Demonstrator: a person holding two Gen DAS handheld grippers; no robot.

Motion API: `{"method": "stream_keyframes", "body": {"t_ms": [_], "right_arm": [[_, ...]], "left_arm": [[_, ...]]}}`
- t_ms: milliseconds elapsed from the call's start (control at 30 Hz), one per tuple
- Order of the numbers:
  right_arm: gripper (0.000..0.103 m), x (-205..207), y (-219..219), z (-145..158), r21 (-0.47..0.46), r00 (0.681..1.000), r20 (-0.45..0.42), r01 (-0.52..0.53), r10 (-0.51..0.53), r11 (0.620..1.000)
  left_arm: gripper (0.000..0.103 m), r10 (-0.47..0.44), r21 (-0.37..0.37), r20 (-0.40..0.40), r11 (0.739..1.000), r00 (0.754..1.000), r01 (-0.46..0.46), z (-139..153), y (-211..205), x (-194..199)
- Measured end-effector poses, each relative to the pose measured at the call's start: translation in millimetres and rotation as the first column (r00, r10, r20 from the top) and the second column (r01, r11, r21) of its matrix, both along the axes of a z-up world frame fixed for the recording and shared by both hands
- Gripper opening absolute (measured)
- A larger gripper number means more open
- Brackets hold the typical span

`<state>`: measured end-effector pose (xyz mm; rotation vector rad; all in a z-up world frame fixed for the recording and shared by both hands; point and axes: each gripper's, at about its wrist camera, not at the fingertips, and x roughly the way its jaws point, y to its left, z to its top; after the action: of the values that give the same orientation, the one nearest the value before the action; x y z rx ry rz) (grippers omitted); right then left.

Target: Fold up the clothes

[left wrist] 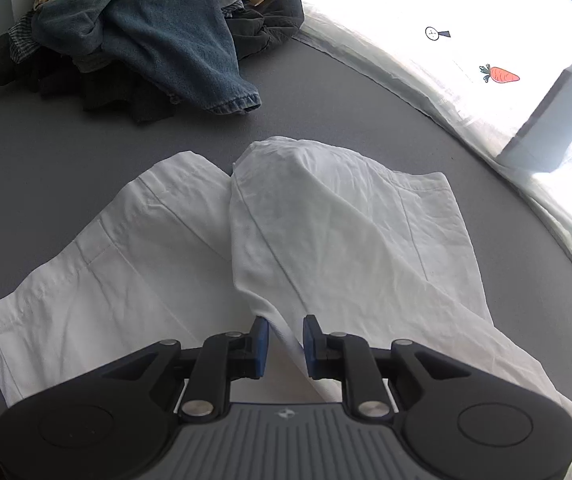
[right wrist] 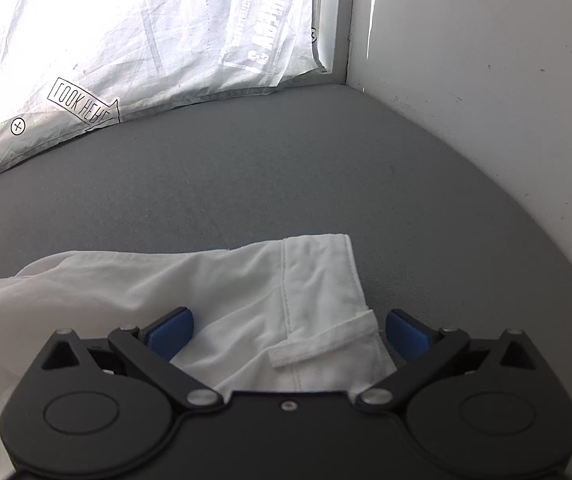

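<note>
A white pair of trousers (left wrist: 325, 224) lies on the grey table (left wrist: 86, 136), one part folded over the other. My left gripper (left wrist: 284, 346) has its blue pads a small gap apart, with a raised fold of the white cloth running between them. In the right wrist view the waistband end of the white trousers (right wrist: 286, 288) with a belt loop (right wrist: 321, 340) lies between my wide-open right gripper (right wrist: 287, 334) pads. The right fingers hover over the cloth, not closed on it.
A pile of unfolded clothes (left wrist: 158, 28), blue denim, dark and beige pieces, sits at the far left of the table. A white printed plastic sheet (right wrist: 126, 40) covers the bright window behind. A white wall (right wrist: 505, 100) bounds the table on the right.
</note>
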<state>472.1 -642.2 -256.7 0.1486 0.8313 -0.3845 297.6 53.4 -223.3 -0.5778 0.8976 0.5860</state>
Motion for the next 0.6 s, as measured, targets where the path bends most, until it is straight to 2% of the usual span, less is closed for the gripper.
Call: {"method": "stream_keyframes", "body": {"t_ms": [67,100,133,200,267,367,433,600], "right_arm": [[0.103,-4,-1,-4,0.006,0.999,0.033,0.009,-0.01,1.0],[0.103,-7,-2,-7,0.009,0.999,0.05,0.007,-0.008,1.0],[0.103,-9,-3,-9,0.006,0.998,0.061,0.004,-0.005,1.0],[0.103,-11,-2,-11,-0.004,0.997,0.075,0.002,-0.002,1.0],[0.103,-12,-1,-13,-0.008,0.996,0.084,0.003,-0.002,1.0],[0.103,-13,0,-16,-0.015,0.996,0.094,0.004,-0.002,1.0],[0.103,-14,0,-16,-0.016,0.995,0.097,0.004,-0.003,1.0],[0.103,-14,-1,-16,-0.015,0.995,0.098,0.005,-0.003,1.0]], "left_arm": [[0.021,0.017,-0.016,0.024,1.0,1.0,-0.017,1,8,-3],[0.026,0.036,-0.02,0.031,0.999,0.999,-0.035,2,12,-4],[0.037,0.072,0.005,0.04,0.997,0.997,-0.073,4,16,-7],[0.049,0.117,0.043,0.066,0.992,0.991,-0.12,10,24,-12],[0.05,0.123,0.065,0.094,0.989,0.988,-0.13,17,36,-13],[0.052,0.099,0.107,0.098,0.988,0.99,-0.109,24,44,-2],[0.056,0.06,0.122,0.099,0.99,0.993,-0.072,25,43,11],[0.063,-0.107,0.138,0.105,0.986,0.989,0.092,22,25,67]]}}
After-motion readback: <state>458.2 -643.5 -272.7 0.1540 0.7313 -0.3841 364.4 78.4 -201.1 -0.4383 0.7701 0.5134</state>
